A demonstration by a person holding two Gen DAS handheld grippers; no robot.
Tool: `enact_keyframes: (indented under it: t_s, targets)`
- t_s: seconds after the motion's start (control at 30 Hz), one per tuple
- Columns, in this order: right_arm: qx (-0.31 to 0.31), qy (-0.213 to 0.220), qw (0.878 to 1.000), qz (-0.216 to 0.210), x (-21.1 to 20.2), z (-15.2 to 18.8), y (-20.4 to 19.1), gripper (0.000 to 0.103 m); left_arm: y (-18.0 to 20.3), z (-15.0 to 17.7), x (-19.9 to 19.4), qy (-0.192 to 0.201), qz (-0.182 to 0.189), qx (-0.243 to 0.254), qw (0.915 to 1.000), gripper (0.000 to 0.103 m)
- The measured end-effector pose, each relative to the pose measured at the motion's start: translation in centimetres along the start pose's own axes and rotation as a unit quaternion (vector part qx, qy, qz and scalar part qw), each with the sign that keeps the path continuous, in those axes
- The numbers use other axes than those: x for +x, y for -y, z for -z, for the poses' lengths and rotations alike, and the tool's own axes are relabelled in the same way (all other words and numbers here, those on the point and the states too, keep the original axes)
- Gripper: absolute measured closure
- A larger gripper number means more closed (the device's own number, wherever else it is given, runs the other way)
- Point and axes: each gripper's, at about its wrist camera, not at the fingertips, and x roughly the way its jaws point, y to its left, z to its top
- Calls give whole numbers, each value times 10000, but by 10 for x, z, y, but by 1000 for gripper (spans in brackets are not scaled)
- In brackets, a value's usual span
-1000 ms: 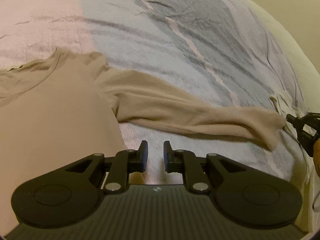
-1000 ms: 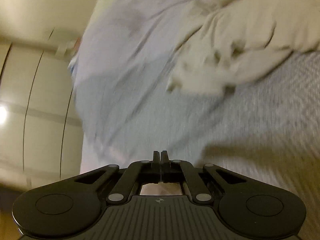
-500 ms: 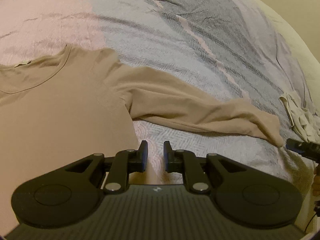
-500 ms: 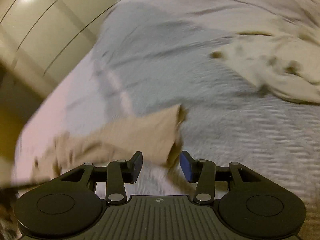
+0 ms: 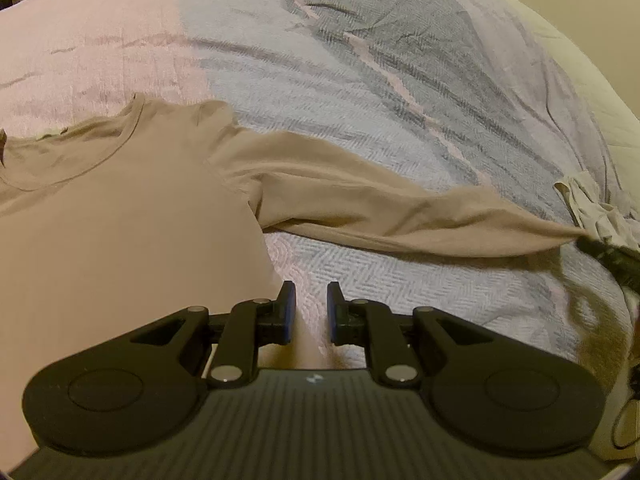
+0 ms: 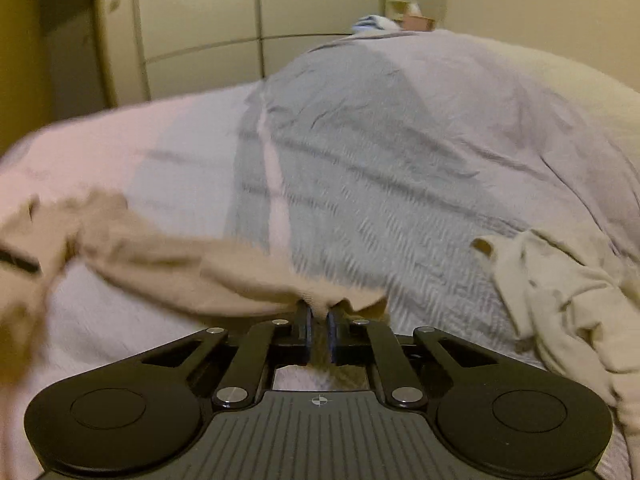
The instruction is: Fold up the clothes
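Pinching the tan shirt (image 5: 120,220) sleeve cuff (image 6: 320,300) at lower centre, right claw (image 6: 318,316) just closed; left claw (image 5: 307,300) slightly parted, empty, beside shirt's hem on bed (image 5: 360,60).

A tan long-sleeved shirt (image 5: 120,220) lies flat, front up, on a bed covered in a pink, blue and grey bedspread (image 5: 320,60). Its round neckline sits at the far left. One sleeve (image 5: 380,208) stretches out to the right across the bedspread, pulled nearly straight, its cuff (image 6: 320,300) pinched and slightly raised. A second garment, pale cream and crumpled (image 6: 568,296), lies in a heap just beyond the cuff, near the bed's right edge
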Motion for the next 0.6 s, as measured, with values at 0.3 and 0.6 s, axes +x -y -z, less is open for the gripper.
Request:
enact_keyframes:
  t_s: [0.3,0.6]
  targets:
    - [1295,-1584,9784,-306,-8,18,20,97,8,4,-1,-208,171,281,9992,92]
    - [1312,-2015,9707,27,-6,45,4,66,0,8,-3,-346,113,314,9988,92]
